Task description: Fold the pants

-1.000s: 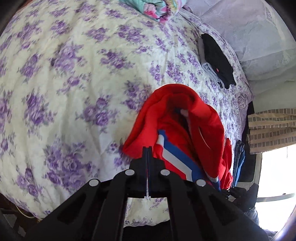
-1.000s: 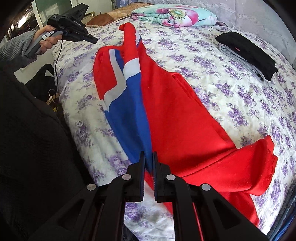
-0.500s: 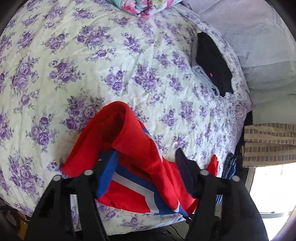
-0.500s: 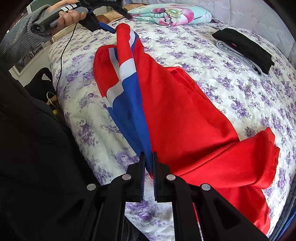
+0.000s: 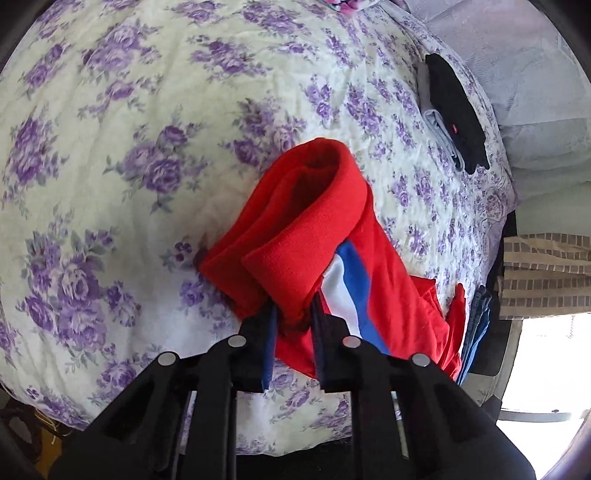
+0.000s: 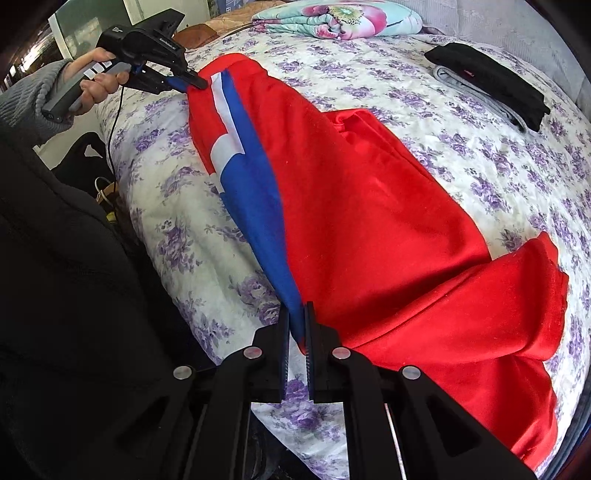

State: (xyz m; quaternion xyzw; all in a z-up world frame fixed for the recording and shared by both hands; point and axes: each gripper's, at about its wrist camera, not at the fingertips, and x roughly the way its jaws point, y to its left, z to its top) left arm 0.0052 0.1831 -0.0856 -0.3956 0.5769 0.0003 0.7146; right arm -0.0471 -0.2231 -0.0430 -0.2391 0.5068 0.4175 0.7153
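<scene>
Red pants [image 6: 369,206] with a blue and white side stripe lie stretched along the flowered bed. My right gripper [image 6: 296,321] is shut on the blue stripe edge near the bed's near side. In the left wrist view, the rolled red hem of the pants [image 5: 314,221] bunches between the fingers of my left gripper [image 5: 293,314], whose jaws are closing on it. The right wrist view shows that left gripper [image 6: 194,82] at the pants' far end, held by a person's hand [image 6: 99,81].
The bed sheet [image 5: 129,147] is cream with purple flowers. A folded black garment on a grey one [image 6: 487,85] lies at the far right. A folded floral blanket [image 6: 332,18] sits at the head. The person's dark clothing [image 6: 55,295] fills the left.
My left gripper let go of the red fabric, opened wide, shifted along the pants' end and is closing on the rolled hem. The right gripper kept its hold and stayed put.
</scene>
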